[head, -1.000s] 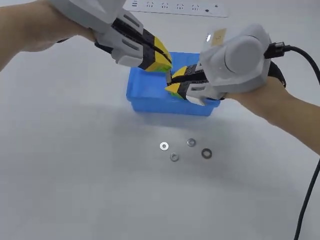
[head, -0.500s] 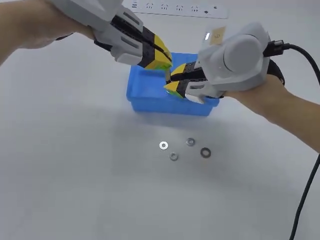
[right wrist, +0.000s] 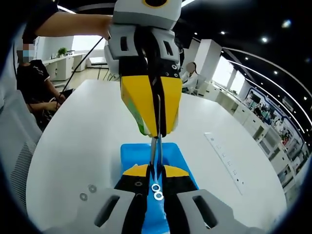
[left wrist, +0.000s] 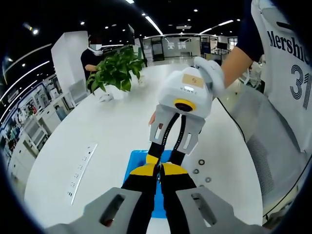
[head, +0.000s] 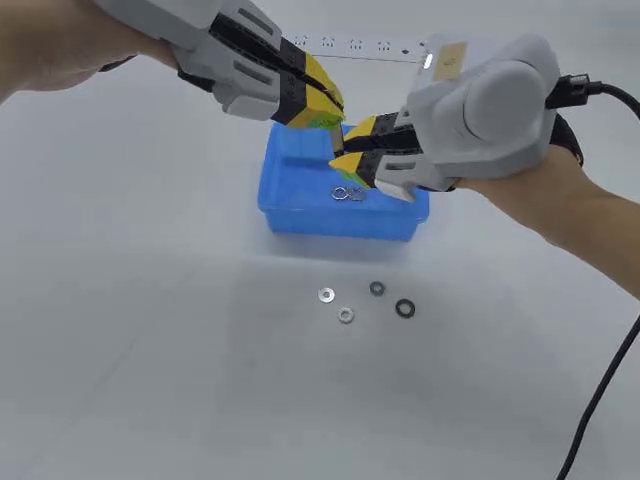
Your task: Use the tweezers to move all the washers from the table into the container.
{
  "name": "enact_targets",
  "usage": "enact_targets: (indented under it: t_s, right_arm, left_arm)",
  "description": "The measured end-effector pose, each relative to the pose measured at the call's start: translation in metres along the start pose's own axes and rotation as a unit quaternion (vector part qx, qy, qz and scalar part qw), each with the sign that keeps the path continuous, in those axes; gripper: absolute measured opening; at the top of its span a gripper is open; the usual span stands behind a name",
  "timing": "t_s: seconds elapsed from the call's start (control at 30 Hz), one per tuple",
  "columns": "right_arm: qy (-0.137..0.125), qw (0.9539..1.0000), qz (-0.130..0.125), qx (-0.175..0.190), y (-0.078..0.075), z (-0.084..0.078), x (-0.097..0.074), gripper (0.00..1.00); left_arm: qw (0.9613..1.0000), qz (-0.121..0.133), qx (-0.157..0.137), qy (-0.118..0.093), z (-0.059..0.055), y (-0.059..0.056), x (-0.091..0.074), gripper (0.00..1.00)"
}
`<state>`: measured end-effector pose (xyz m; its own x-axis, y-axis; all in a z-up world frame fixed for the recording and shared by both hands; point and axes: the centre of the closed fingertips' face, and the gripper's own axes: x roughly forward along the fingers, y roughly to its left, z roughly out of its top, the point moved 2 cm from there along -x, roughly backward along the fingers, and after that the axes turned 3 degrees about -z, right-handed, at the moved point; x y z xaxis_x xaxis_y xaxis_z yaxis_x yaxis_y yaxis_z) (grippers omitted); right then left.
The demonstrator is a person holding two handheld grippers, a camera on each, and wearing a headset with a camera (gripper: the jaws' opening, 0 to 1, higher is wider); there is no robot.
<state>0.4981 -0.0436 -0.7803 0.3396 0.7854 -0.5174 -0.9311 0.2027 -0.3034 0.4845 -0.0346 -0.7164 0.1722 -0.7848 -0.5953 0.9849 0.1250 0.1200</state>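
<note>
The blue container point(head: 300, 200) sits on the white table with two washers point(head: 348, 193) on its floor. Several more washers point(head: 345, 315) lie on the table in front of it. Above the container my left gripper point(head: 325, 110) and right gripper point(head: 350, 165) meet tip to tip. Thin metal tweezers point(right wrist: 156, 146) run from the left gripper point(right wrist: 157, 129) down into my right gripper point(right wrist: 156, 171); both look shut on them. In the left gripper view my left gripper point(left wrist: 158, 171) faces the right gripper point(left wrist: 164, 157) over the container point(left wrist: 139, 168).
A white power strip point(head: 360, 45) lies behind the container. A black cable point(head: 610, 360) hangs from the right gripper along the right side. Open white tabletop point(head: 150, 350) spreads to the left and front. A person sits in the background beside the table.
Both grippers have risen a little over the container, still tip to tip. Two washers now show on the container's floor. The head camera has shifted slightly.
</note>
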Motion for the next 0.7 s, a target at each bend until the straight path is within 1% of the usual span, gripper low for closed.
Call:
enact_targets:
  t_s: [0.13,0.23,0.27,0.37,0.53,0.57,0.63,0.67,0.7]
  right_arm:
    - [-0.006,1.0000,-0.001,-0.006,0.009,0.010,-0.008,0.10]
    - [-0.009,0.9999,0.003,-0.012,0.019,0.016,-0.015,0.10]
    - [-0.009,0.9999,0.004,-0.014,0.022,0.017,-0.016,0.10]
    - [-0.013,0.9998,0.007,-0.016,0.034,0.020,-0.024,0.10]
    - [-0.010,0.9996,0.017,-0.019,0.058,0.017,-0.031,0.10]
    - [-0.010,0.9996,0.020,-0.015,0.064,0.015,-0.033,0.10]
    - [-0.009,0.9995,0.028,-0.007,0.074,0.011,-0.035,0.10]
    - [-0.008,0.9995,0.029,-0.007,0.076,0.010,-0.035,0.10]
    - [-0.005,0.9995,0.032,-0.005,0.081,0.006,-0.037,0.10]
  left_arm:
    - [1.0000,0.002,0.004,0.000,0.007,-0.011,-0.008,0.06]
    - [1.0000,0.000,0.008,0.004,0.012,-0.024,-0.013,0.06]
    - [1.0000,-0.001,0.008,0.004,0.012,-0.026,-0.014,0.06]
    - [0.9999,-0.001,0.010,0.005,0.015,-0.040,-0.017,0.06]
    - [1.0000,-0.008,0.002,0.005,0.014,-0.062,-0.015,0.06]
    - [0.9999,-0.010,-0.001,0.005,0.013,-0.068,-0.013,0.06]
    - [0.9999,-0.015,-0.006,0.004,0.011,-0.076,-0.010,0.06]
    - [0.9998,-0.017,-0.009,0.004,0.009,-0.081,-0.007,0.06]
    - [0.9997,-0.019,-0.014,0.004,0.008,-0.085,-0.005,0.06]
